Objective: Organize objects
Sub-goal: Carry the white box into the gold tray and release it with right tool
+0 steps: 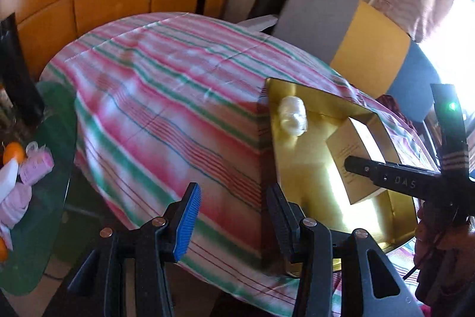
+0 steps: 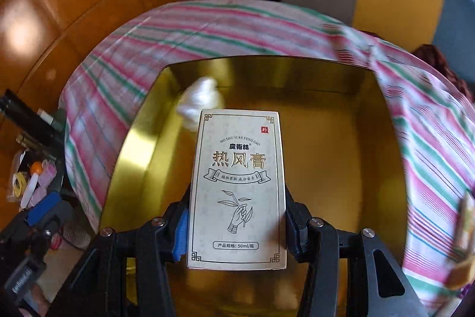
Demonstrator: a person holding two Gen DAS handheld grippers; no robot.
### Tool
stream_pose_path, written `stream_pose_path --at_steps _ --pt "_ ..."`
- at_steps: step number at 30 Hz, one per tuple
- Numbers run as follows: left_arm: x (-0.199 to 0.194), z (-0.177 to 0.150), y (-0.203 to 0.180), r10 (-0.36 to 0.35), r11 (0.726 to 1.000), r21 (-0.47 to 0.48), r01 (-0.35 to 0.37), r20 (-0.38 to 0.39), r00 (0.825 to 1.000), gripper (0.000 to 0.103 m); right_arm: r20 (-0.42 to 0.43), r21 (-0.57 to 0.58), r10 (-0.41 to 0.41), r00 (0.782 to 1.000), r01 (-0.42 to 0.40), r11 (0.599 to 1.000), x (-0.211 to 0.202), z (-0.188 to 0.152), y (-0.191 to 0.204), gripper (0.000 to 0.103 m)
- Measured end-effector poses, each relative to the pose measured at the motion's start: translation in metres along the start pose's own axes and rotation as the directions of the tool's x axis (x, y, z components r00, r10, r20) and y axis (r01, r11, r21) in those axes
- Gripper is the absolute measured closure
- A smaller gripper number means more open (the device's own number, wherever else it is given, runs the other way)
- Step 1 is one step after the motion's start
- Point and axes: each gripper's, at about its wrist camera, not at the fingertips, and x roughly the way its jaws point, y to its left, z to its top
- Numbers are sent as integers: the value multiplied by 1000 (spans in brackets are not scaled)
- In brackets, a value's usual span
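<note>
right gripper (image 2: pixel 237 223) closest to lens, fingers pinching small cream carton (image 2: pixel 237 186) by its long sides, blue pad on one side, black on the other. carton upright in the grip, printed face toward camera, hanging over open gold box (image 2: pixel 377 144), not resting on its floor.

striped cloth (image 1: pixel 166 97) spread over table, pink, green and white, mostly bare. gold box sitting on cloth at right side of left wrist view, walls shiny inside. white crumpled wad (image 2: pixel 202 101) lying in far left corner of box, just beyond carton's top edge.

left gripper (image 1: pixel 234 216) over near edge of cloth, beside box, fingers spread, nothing between them.

green glass side table (image 1: pixel 44 198) off to left, holding orange (image 1: pixel 13 152) and pink packets (image 1: pixel 35 165), blurred.
</note>
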Motion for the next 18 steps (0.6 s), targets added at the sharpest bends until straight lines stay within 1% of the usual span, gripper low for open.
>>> stream_pose_path --at_steps 6,12,16,18 --pt "4 -1 4 4 1000 5 -4 6 1000 56 -41 -9 14 999 -15 1000 28 12 27 52" --pt "8 -3 1 8 1000 13 -8 -3 1000 56 -54 -34 -10 998 8 999 47 20 50 51" --pt "4 -5 -3 35 998 43 -36 19 999 56 -54 -34 -30 998 28 999 54 23 55 51" --pt "3 -4 -5 56 997 59 -59 39 998 56 -60 -18 -20 998 19 1000 57 25 53 51"
